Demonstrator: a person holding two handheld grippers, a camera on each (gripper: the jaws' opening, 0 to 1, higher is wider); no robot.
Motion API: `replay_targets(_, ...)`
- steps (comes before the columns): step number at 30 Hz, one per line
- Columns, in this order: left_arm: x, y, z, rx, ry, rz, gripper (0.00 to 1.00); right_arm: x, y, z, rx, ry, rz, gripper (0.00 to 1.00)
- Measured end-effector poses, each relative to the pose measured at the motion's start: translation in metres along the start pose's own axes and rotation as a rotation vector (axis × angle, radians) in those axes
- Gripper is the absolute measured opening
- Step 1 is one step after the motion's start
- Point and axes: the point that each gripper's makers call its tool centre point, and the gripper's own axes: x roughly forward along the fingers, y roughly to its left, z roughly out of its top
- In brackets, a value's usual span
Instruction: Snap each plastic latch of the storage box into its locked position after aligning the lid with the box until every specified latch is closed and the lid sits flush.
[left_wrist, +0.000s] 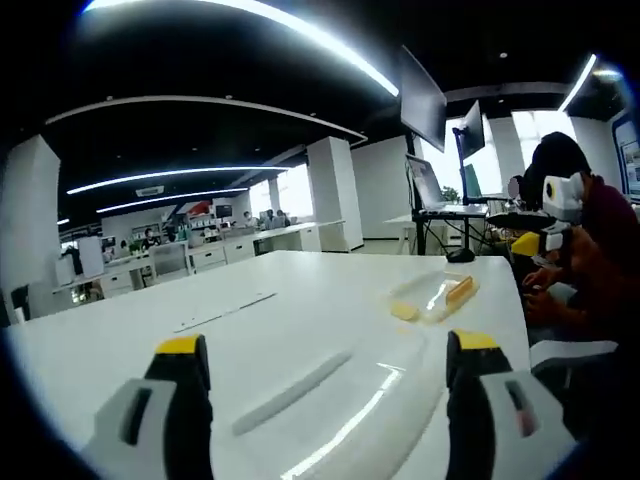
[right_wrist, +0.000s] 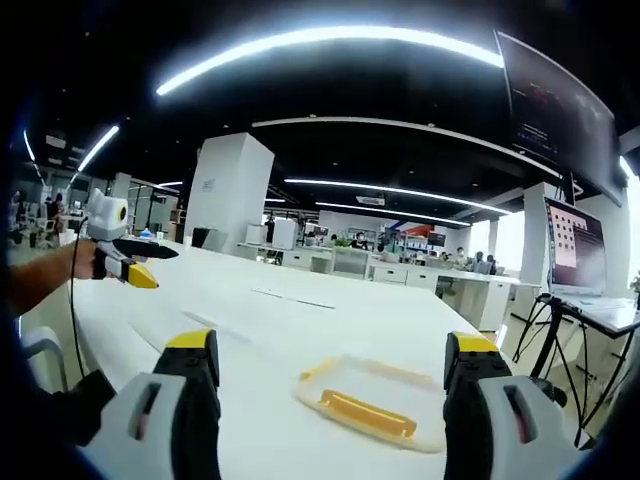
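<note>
White table (right_wrist: 300, 320) carries the clear storage box (right_wrist: 372, 403) with yellow latches; both grippers, left gripper (left_wrist: 330, 400) and right gripper (right_wrist: 332, 400), gape empty, so approach squarely before pressing.

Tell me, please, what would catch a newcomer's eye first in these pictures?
The clear storage box with yellow latches, lying alone on the white table between the open right gripper tips. In the left gripper view it lies farther off, beyond the open left gripper. Bright light strips cross the dark ceiling.
</note>
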Motion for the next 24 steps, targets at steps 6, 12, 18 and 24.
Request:
replay_targets(6,0.012,-0.001,-0.004,0.006,0.033,-0.034,0.98,0.003,0.000,0.000,0.011,-0.005,0.005,0.94)
replay_targets(12,0.021,0.001,-0.001,-0.012,0.018,-0.039,0.97,0.006,0.001,-0.003,0.022,-0.002,0.012,0.94)
replay_targets(18,0.031,-0.001,0.001,0.013,0.031,-0.063,0.97,0.008,-0.002,-0.007,0.037,0.004,0.011,0.93)
replay_targets(24,0.042,-0.004,0.001,0.006,0.037,-0.098,0.97,0.010,0.000,-0.011,0.047,0.013,0.019,0.93)
